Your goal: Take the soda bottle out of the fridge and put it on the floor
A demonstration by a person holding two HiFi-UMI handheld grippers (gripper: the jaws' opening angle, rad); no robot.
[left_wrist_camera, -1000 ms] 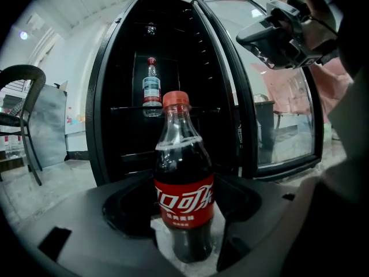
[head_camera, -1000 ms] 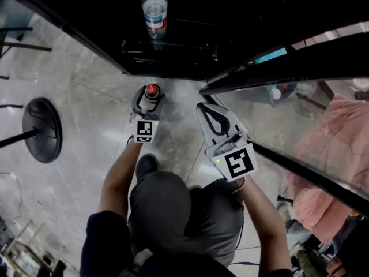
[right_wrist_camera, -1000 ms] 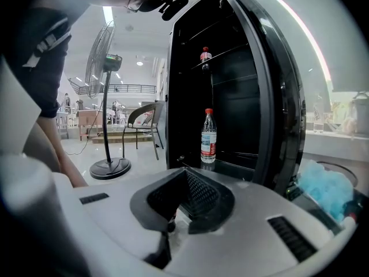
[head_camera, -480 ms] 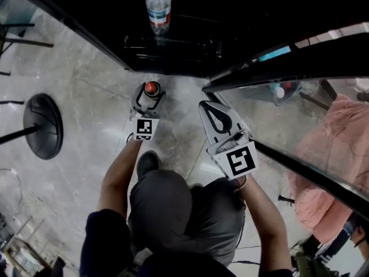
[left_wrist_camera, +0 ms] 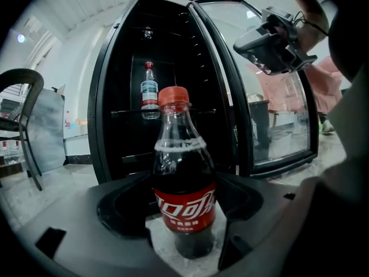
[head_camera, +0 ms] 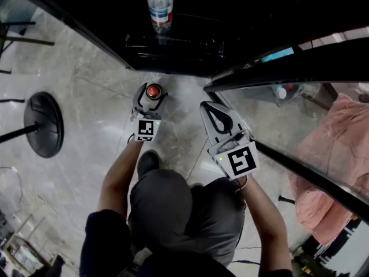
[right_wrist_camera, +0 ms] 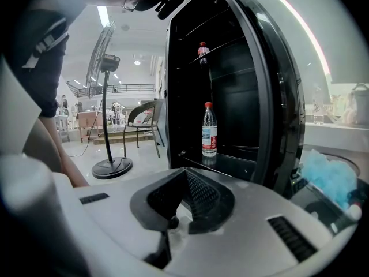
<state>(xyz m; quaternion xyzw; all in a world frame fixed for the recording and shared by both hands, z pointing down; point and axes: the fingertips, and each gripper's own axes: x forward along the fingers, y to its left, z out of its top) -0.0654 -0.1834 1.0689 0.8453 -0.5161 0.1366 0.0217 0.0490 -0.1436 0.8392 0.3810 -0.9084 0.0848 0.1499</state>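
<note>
Soda bottle [left_wrist_camera: 184, 172] upright on the marble floor [head_camera: 86, 108], clasped by the left gripper [head_camera: 151, 94].

The bottle stood with its base on the floor just before the open black fridge [left_wrist_camera: 124, 97], red cap up, and the left gripper's jaws pressed against its two sides at label height. The right gripper [right_wrist_camera: 184, 178] hovered beside it, near the glass door [head_camera: 288, 131], with its jaws brought together on nothing. A water bottle [head_camera: 159, 7] stood on a shelf inside the fridge, and a round black stand base [head_camera: 41, 126] lay well apart on the left.
</note>
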